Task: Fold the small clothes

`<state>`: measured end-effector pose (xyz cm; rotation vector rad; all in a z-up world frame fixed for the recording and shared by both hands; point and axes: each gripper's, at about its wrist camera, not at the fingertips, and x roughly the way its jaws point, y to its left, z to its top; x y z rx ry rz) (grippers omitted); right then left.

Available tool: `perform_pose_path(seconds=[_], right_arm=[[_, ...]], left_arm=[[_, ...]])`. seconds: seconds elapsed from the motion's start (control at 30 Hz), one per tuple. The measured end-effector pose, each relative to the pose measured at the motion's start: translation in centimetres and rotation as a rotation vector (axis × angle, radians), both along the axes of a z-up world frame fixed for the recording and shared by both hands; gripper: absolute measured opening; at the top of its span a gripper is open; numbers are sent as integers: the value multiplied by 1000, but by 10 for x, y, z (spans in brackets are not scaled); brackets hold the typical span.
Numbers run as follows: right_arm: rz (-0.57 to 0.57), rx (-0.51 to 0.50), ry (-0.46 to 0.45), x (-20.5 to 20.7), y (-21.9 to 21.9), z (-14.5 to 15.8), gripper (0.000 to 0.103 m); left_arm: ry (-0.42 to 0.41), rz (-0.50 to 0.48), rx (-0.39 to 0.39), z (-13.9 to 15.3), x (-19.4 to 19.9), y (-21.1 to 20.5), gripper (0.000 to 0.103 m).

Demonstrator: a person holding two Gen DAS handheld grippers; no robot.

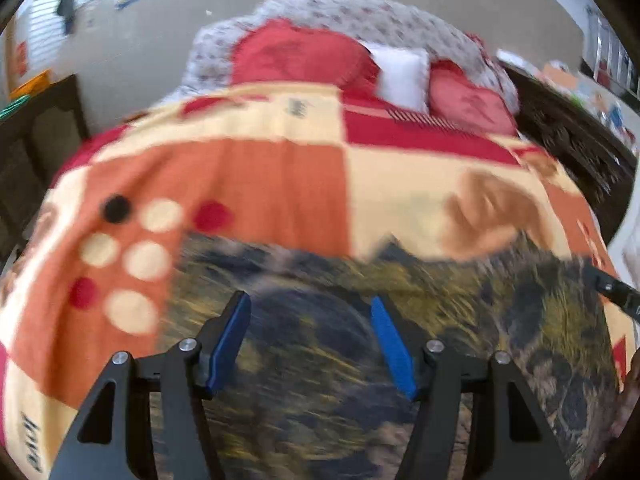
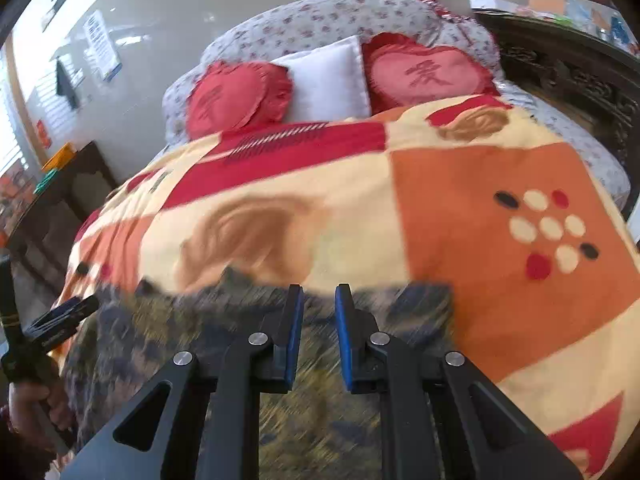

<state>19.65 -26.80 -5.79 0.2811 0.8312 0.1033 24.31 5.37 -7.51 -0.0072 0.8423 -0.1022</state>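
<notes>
The left hand-held gripper (image 1: 310,340) hovers spread wide, holding nothing. The right hand-held gripper (image 2: 318,334), nearly closed, grips nothing visible. The blurred olive-and-navy patterned garment (image 1: 460,312) lies spread on the bed's blanket (image 1: 280,188).

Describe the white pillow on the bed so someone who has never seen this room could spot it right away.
Start at the bed's flowered headboard, above the orange, cream and red blanket. Leaning against it sits a row of three cushions. The white pillow is the middle one, plain and rectangular, wedged between two red heart-shaped cushions with frilled edges.
</notes>
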Motion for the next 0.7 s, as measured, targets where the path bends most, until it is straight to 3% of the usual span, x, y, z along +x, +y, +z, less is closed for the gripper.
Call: perform_pose_path(seconds=[0.1, 0.17, 0.27, 0.5, 0.7], right_arm=[[6, -124, 42, 2, 31, -14, 27], [-7, -165, 94, 11, 37, -31, 33], [-26, -154, 24, 7, 33, -48, 34], [-34, -256, 17, 4, 48, -48, 35], [-36, -266, 14, 5, 50, -47, 35]], left_arm=[[44, 12, 23, -24, 5, -14, 69], [41, 16, -1, -30, 2, -12, 71], [43, 20, -35, -30, 3, -8, 72], [44, 25, 1, -31, 9, -14, 74], [45, 27, 5, -33, 10, -14, 75]])
